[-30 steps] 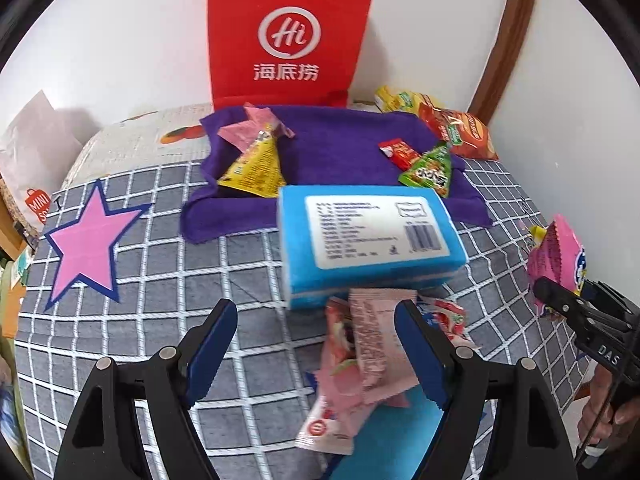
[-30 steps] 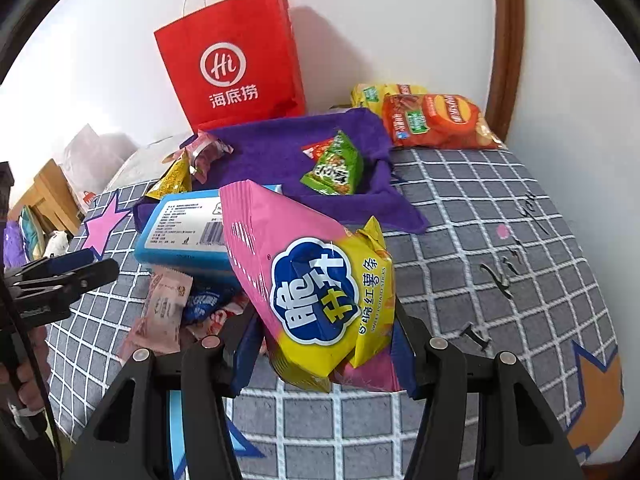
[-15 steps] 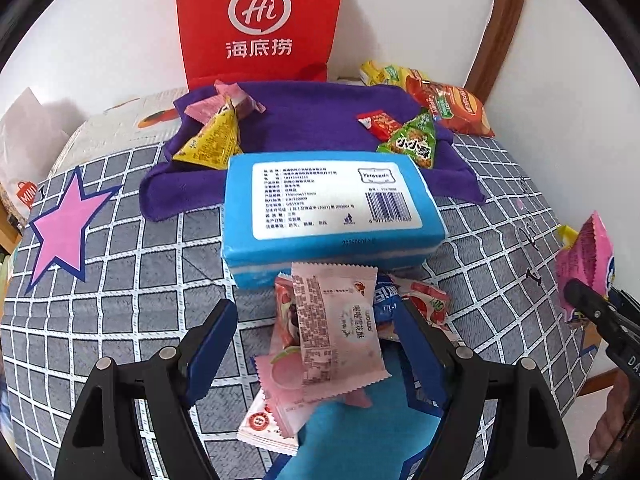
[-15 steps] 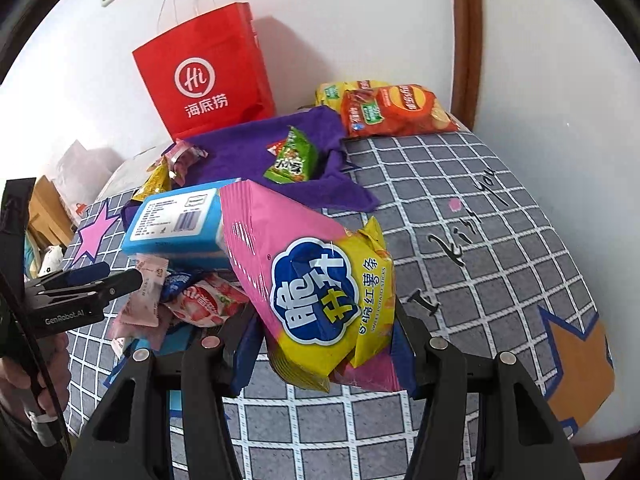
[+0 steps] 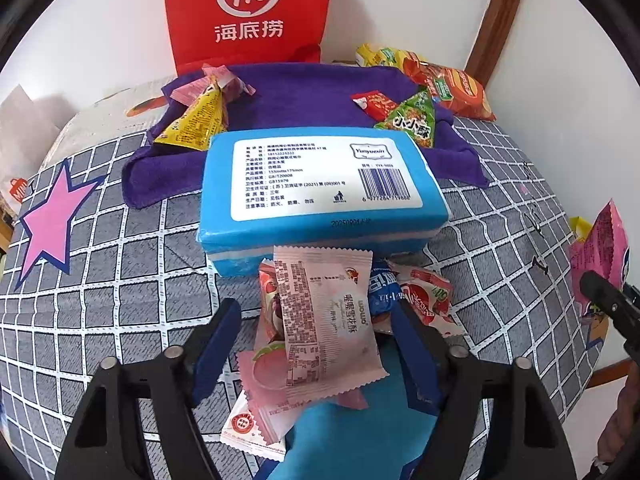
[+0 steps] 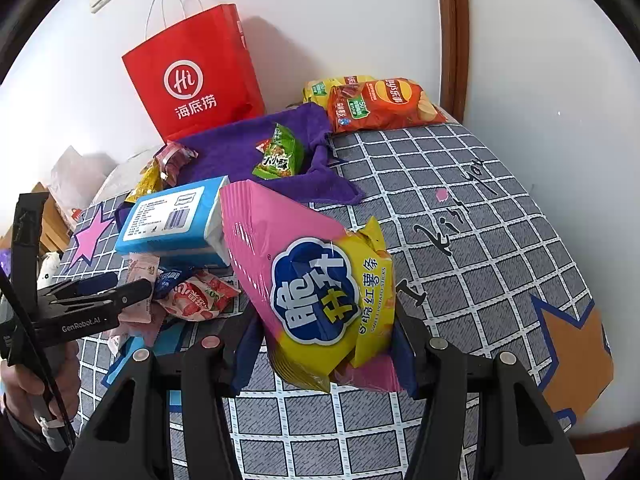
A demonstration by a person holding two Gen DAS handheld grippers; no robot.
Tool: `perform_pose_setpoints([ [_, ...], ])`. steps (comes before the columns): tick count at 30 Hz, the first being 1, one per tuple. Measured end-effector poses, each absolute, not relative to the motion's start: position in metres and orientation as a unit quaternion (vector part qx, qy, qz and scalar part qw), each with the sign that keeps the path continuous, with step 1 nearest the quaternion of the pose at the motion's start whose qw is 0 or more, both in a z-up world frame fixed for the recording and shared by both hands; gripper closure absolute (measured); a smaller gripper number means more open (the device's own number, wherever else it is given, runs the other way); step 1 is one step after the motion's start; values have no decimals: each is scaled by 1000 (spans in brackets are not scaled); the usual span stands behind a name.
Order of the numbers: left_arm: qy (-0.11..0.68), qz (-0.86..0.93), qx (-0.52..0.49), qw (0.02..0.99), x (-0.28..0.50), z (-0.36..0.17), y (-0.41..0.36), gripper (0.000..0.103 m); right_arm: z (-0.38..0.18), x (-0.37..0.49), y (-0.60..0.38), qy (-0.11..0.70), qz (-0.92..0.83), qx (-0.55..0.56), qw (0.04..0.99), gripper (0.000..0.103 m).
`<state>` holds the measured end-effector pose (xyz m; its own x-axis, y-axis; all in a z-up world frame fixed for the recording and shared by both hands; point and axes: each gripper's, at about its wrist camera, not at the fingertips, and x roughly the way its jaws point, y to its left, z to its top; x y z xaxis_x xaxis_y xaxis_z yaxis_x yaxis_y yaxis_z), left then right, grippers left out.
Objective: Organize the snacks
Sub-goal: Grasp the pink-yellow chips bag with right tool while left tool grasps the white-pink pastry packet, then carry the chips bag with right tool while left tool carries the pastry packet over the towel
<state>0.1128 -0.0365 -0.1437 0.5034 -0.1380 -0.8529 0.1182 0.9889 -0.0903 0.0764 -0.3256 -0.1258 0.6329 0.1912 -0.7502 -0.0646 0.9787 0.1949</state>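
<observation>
My right gripper point(image 6: 324, 340) is shut on a pink and yellow sweet potato stick bag point(image 6: 316, 280) and holds it above the checked table; the bag also shows at the right edge of the left wrist view point(image 5: 600, 248). My left gripper point(image 5: 316, 320) is open, its fingers on either side of a pale pink snack packet point(image 5: 324, 328) on top of a pile of small packets. A blue tissue pack point(image 5: 320, 192) lies just beyond the pile. A purple cloth point(image 5: 304, 96) holds a yellow triangle snack point(image 5: 196, 124), a green triangle snack point(image 5: 412, 120) and a red packet point(image 5: 374, 104).
A red paper bag point(image 5: 248, 12) stands against the wall behind the cloth. Orange and yellow chip bags point(image 6: 376, 102) lie at the back right corner. The checked tablecloth point(image 6: 480, 240) has star prints. The table edge curves round on the right.
My left gripper has moved forward and down over the packet pile, so the pink packet now lies between its fingers. My right gripper has drawn back and higher with the bag.
</observation>
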Motion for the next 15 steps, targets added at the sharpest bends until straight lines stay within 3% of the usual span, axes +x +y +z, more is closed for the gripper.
perform_pose_setpoints([
  [5,504,-84,-21,859,116,-149,-36,61,-124,77,-324,423,69,76,900,47],
  [15,486,-91,-26,869,109,-132,-29,62,-117,75,-320,420,68,73,902,47],
])
